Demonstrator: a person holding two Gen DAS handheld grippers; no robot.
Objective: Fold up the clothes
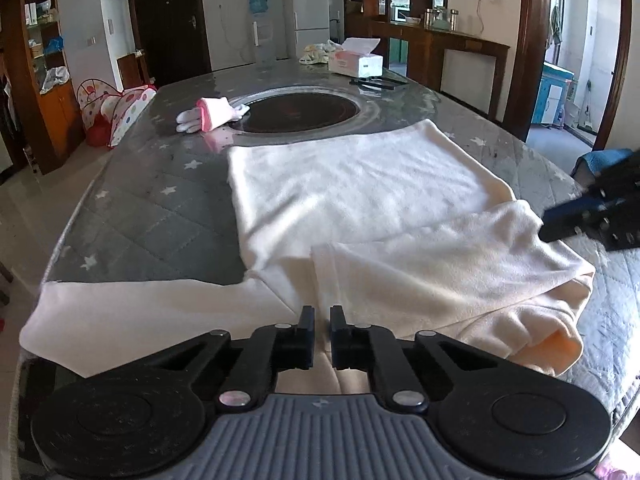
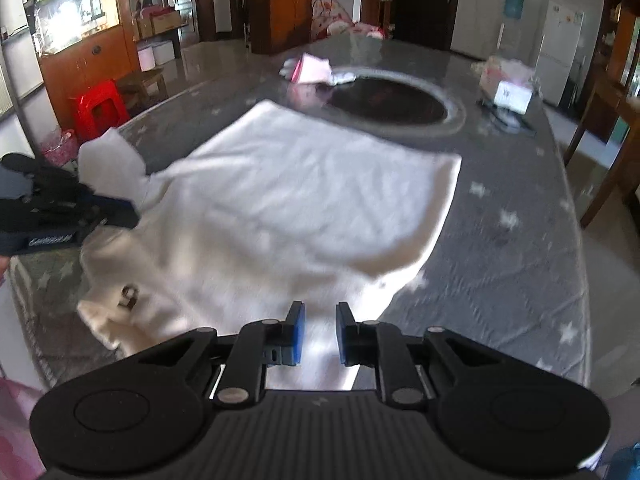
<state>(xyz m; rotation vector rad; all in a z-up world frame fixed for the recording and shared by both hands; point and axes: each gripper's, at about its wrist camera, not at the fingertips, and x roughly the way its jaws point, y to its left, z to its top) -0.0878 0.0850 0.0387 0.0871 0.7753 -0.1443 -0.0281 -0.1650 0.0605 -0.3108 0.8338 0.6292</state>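
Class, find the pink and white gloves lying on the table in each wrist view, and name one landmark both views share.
Left wrist view: the pink and white gloves lie upper left of centre, at the left rim of the dark round inset.
Right wrist view: the gloves lie top centre, blurred, at the inset's upper left rim.
Shared landmark: the dark round inset.

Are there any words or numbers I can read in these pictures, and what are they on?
No text can be read.
Tissue box: its print is too small to read.
Fridge: stickers, too small to read.
Water bottle: label blurred.
Cream top: small neck tag, blurred.
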